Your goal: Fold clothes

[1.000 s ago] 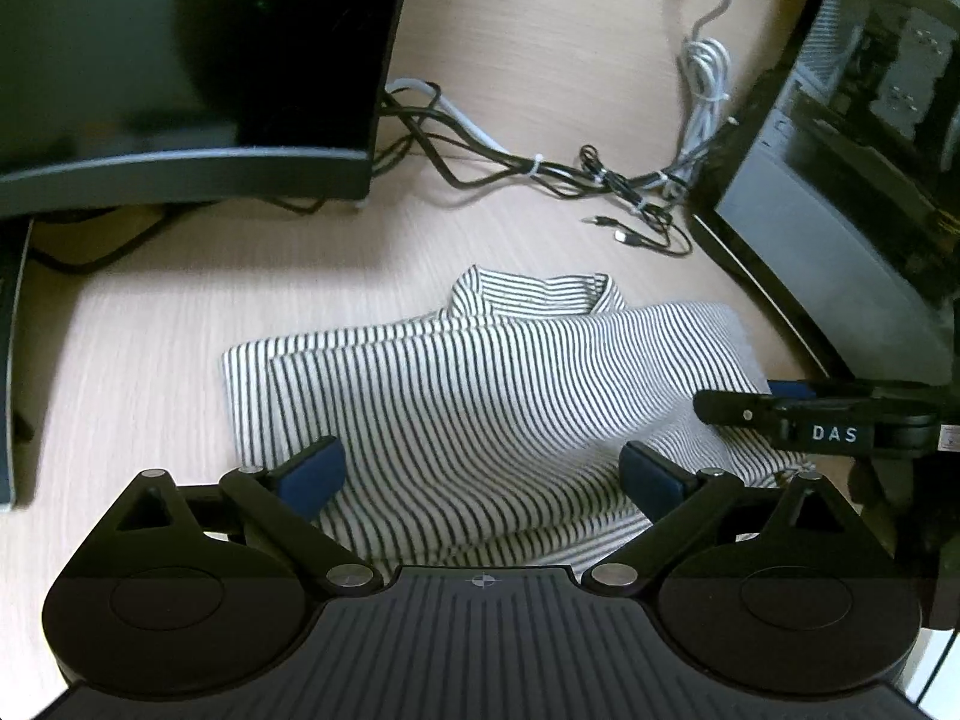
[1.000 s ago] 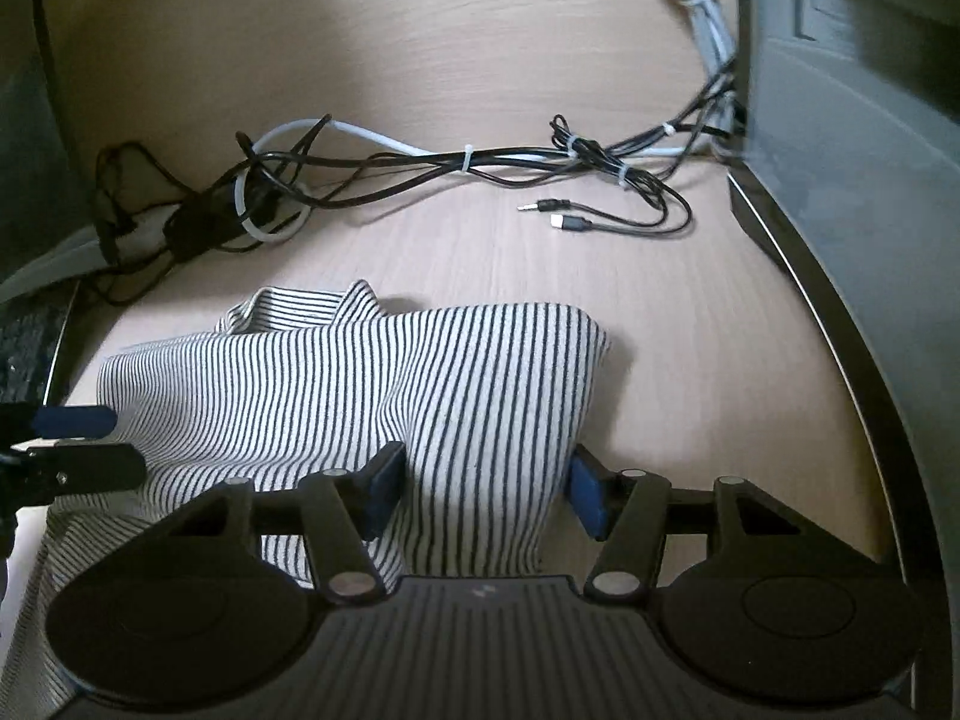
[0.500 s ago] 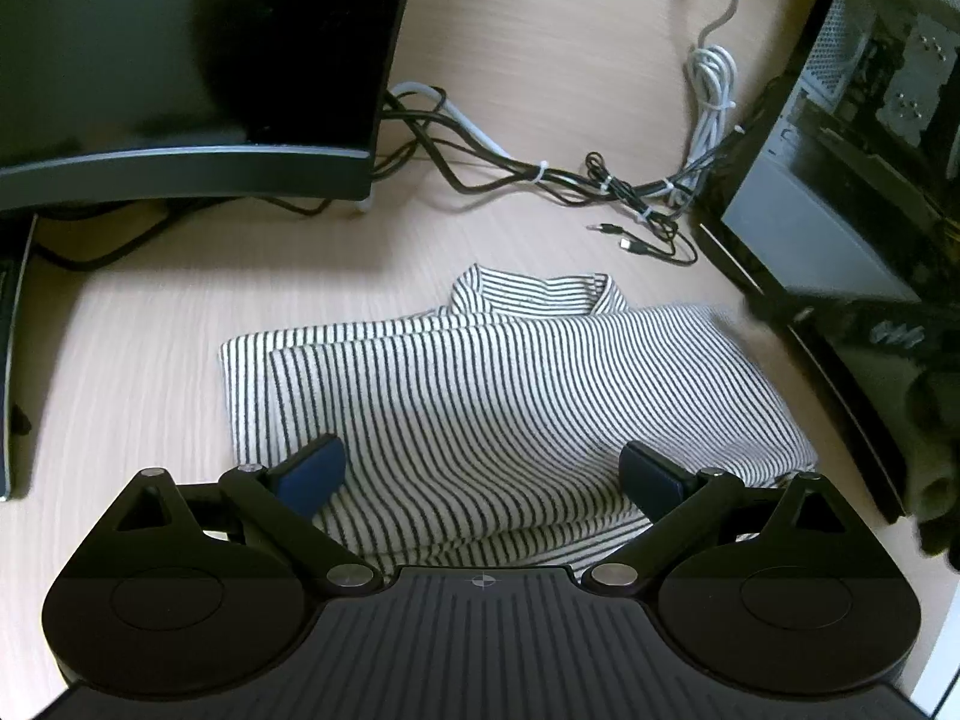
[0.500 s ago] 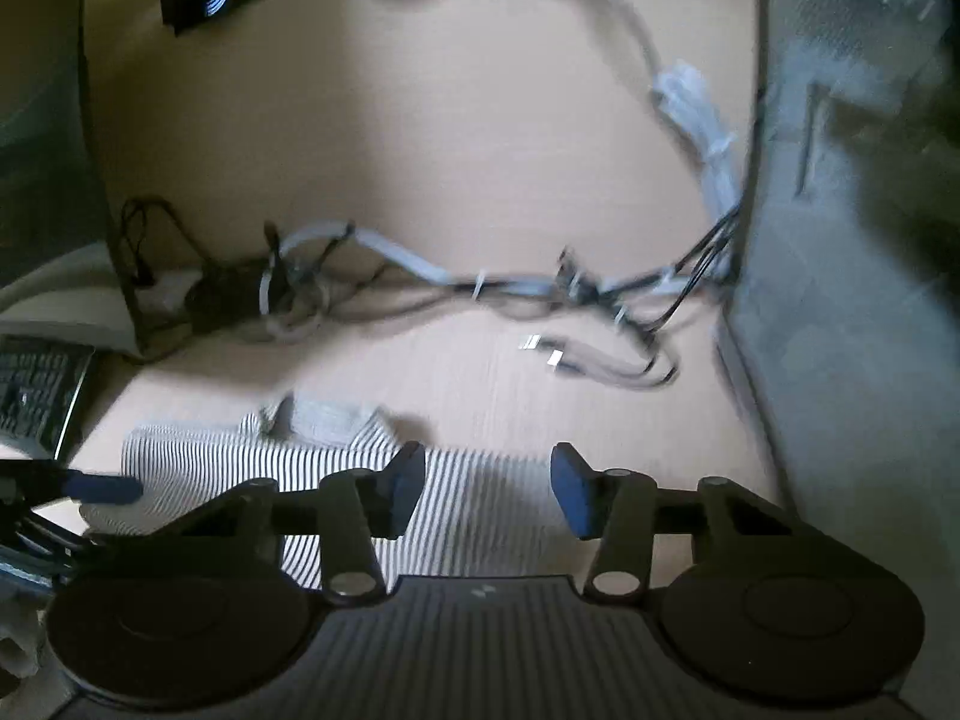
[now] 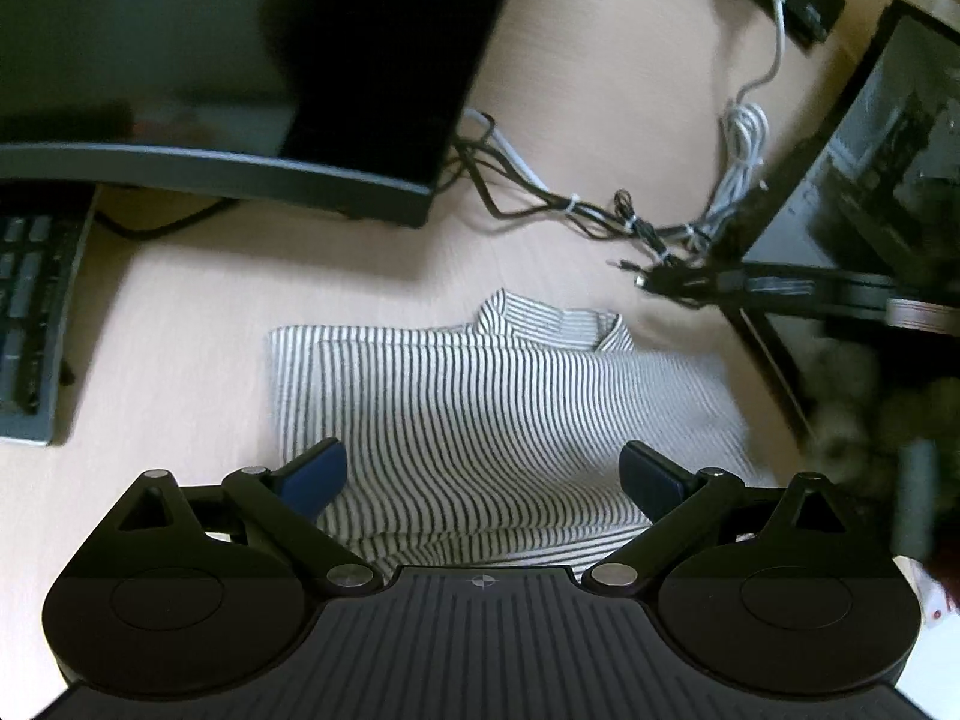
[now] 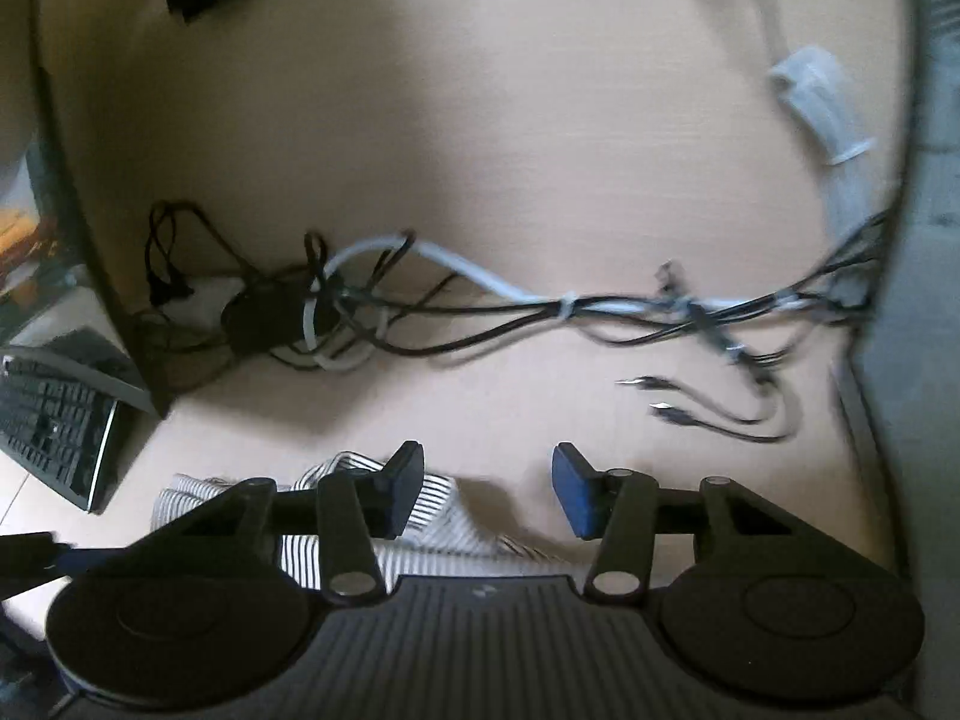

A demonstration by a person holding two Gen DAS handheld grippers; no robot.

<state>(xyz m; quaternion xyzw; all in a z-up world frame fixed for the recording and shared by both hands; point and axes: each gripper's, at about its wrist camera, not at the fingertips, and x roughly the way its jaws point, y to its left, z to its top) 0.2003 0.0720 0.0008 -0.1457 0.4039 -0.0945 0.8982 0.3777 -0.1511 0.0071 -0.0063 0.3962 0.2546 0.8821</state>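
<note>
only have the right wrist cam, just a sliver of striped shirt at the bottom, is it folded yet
Observer: Yes. The left wrist view shows the striped shirt lying flat on the desk as a neat folded rectangle, collar at the far edge.
Operator: left tongs gripping it
Observer: No. The left tongs are wide open over the shirt's near part, and no cloth is pinched between the pads.
</note>
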